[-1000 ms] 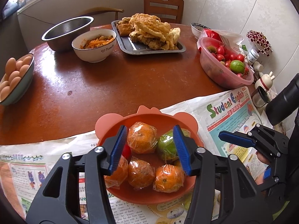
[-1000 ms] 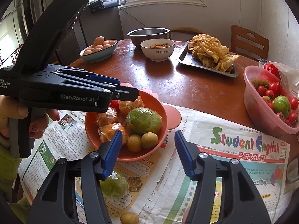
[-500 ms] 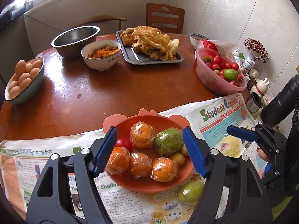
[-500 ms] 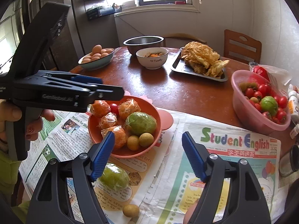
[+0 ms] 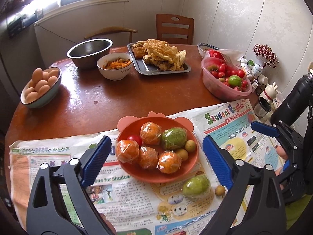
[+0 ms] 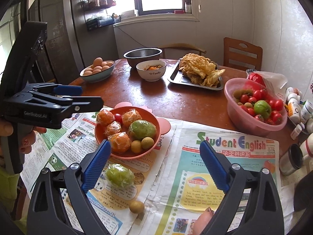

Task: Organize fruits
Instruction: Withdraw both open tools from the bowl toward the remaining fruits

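- At the far left of the desk [image 5: 121, 90], a bowl of eggs [image 5: 42, 87] sits on bare wood.
- The left tongs [image 5: 156, 160] hang spread wide and hold nothing, above the near side of the orange plate [image 5: 156, 176].
- The orange plate rests on the newspaper [image 5: 121, 201]. It carries four wrapped oranges [image 5: 127, 151], one wrapped green fruit [image 5: 173, 138], a cherry tomato [image 5: 135, 138] and two small tan fruits [image 5: 190, 145].
- Just near of the plate, a second wrapped green fruit [image 6: 119, 175] lies loose on the newspaper, beside the left blue pad of the right tongs [image 6: 155, 167].
- A loose small tan fruit [image 6: 136, 206] lies nearer still on the paper.
- The right tongs are also spread wide and empty, over the newspaper to the right of the plate.
- On the far side stand a steel bowl [image 6: 143, 55], a white bowl of food [image 6: 151, 70] and a tray of fried food [image 6: 197, 72].
- At the right, a pink tub [image 6: 254, 121] holds cherry tomatoes and a green fruit, well apart from the plate.
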The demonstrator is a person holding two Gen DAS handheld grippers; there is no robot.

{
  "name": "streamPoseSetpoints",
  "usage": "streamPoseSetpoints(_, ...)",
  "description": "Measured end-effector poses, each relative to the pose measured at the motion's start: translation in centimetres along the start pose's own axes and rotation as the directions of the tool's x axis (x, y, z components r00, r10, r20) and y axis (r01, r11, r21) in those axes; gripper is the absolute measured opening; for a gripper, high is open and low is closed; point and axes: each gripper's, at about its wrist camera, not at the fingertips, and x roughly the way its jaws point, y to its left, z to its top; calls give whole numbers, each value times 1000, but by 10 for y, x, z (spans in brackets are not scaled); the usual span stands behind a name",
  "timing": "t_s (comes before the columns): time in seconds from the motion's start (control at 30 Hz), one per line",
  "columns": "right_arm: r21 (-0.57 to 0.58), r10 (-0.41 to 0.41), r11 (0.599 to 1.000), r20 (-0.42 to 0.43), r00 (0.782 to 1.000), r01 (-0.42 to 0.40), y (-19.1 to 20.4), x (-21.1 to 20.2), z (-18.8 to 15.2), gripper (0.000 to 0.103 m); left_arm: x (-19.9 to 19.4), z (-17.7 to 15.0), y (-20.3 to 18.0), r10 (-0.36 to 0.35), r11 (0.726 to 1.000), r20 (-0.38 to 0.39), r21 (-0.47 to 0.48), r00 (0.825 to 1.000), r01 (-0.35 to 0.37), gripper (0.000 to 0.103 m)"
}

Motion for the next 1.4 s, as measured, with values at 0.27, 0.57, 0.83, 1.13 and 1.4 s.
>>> streamPoseSetpoints(0.27, -9, -16, 1000, 20, 1000, 17, 2, -20, -9, 94, -20, -15, -3, 21, 1000, 19, -14, 1000, -20, 92)
streamPoseSetpoints(0.57, -20, -26, 999, 20, 999, 26, 8, -34, -28, 97, -30, -33, -12, 26, 1000, 21, -15, 999, -26, 93)
streamPoseSetpoints(0.83, -32, -40, 999, -5, 999, 40, 14, -33, -48, 98, -29, -54, -17, 18, 1000, 1, -19, 1000, -18, 93)
streamPoseSetpoints(1.13, -30, -53, 998, -41, 998, 52, 17, -26, -71, 98, -23, -78, -18, 11, 1000, -29, -23, 1000, -12, 93)
streamPoseSetpoints(1.4, -35, -62, 998, -62, 996, 60, 23, -22, -87, 98, -17, -95, -18, 6, 1000, -51, -16, 999, -7, 93)
